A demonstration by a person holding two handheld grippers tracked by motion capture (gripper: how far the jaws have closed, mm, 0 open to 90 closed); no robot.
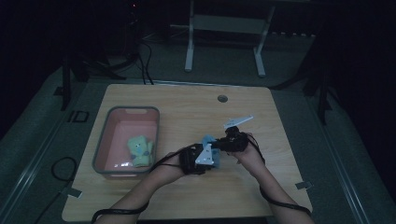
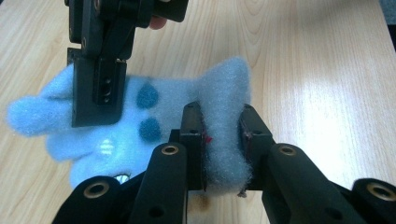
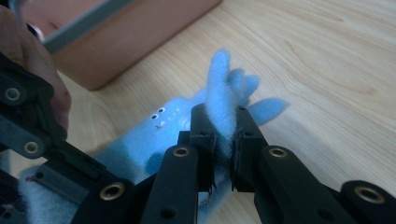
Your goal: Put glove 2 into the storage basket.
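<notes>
A fuzzy light-blue plush toy (image 1: 216, 157) with dark blue spots is held between both grippers just above the middle of the table. In the left gripper view, my left gripper (image 2: 223, 140) is shut on one fluffy edge of the toy (image 2: 187, 93), which bulges between the pads. The other gripper's black jaw clamps the toy's far end. In the right gripper view, my right gripper (image 3: 225, 140) is shut on a thin upright flap of the toy (image 3: 173, 121), whose small eyes show. From above, the left gripper (image 1: 198, 161) and right gripper (image 1: 229, 142) sit close together.
A pink bin with a grey rim (image 1: 103, 140) stands on the left of the wooden table (image 1: 187, 102), holding a green plush toy (image 1: 140, 150). The bin's wall (image 3: 116, 37) lies behind the blue toy. Cables trail from both grippers toward the near edge.
</notes>
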